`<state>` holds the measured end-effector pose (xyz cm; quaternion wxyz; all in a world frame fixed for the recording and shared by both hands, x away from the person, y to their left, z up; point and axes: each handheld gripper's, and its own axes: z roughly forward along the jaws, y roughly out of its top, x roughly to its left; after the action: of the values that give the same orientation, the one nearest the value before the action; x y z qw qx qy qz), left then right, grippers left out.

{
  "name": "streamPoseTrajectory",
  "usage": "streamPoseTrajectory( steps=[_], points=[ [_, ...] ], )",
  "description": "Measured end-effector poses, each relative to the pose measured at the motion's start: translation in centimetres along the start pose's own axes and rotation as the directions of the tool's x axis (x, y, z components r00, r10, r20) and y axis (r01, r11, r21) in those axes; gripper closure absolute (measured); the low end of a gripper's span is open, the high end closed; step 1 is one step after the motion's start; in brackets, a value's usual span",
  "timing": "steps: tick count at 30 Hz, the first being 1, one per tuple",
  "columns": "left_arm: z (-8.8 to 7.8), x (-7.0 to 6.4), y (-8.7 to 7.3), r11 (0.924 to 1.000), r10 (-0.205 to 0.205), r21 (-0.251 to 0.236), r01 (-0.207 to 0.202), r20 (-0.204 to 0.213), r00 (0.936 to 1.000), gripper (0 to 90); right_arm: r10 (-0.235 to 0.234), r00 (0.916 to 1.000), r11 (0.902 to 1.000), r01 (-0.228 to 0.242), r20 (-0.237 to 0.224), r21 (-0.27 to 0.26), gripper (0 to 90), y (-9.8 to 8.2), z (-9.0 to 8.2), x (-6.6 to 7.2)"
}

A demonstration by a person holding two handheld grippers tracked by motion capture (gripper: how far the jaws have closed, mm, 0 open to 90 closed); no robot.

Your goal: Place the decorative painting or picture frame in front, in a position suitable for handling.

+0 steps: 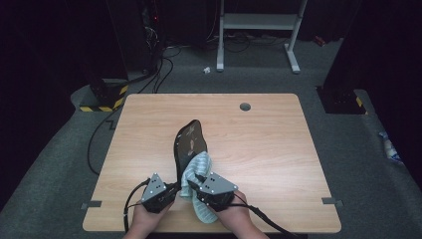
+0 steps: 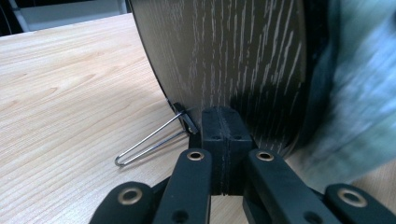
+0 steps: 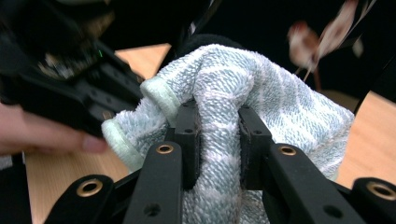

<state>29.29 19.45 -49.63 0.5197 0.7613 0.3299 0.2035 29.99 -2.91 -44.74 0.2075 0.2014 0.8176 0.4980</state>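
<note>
A dark oval mirror stands on edge near the table's front middle; its wood-grain back and a wire stand face the left gripper view. My left gripper is shut, its pads together against the lower back of the mirror with nothing visible between them. My right gripper is shut on a bunched light blue cloth, which lies against the mirror's glossy face. In the right gripper view the other gripper and its hand are close on the left.
The wooden table has a round grommet hole near its far edge. Beyond it are a white frame's legs, cables on the grey floor and a striped stand base at the far left.
</note>
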Motion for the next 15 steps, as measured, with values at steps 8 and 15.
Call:
streamPoseTrajectory(
  steps=[8, 15],
  points=[
    [-0.1, 0.1, 0.0, 1.0000, -0.008, -0.003, 0.008, 0.000, 1.0000, 89.6, 0.040, 0.9992, 0.9916, -0.041, 0.008, 0.122, 73.3, -4.0, 2.2, -0.8],
    [-0.1, 0.1, 0.0, 0.9999, -0.010, -0.006, 0.010, -0.001, 1.0000, 89.6, 0.073, 0.9972, 0.9778, -0.074, 0.016, 0.196, 73.3, -6.1, 3.1, -1.3]
  ],
)
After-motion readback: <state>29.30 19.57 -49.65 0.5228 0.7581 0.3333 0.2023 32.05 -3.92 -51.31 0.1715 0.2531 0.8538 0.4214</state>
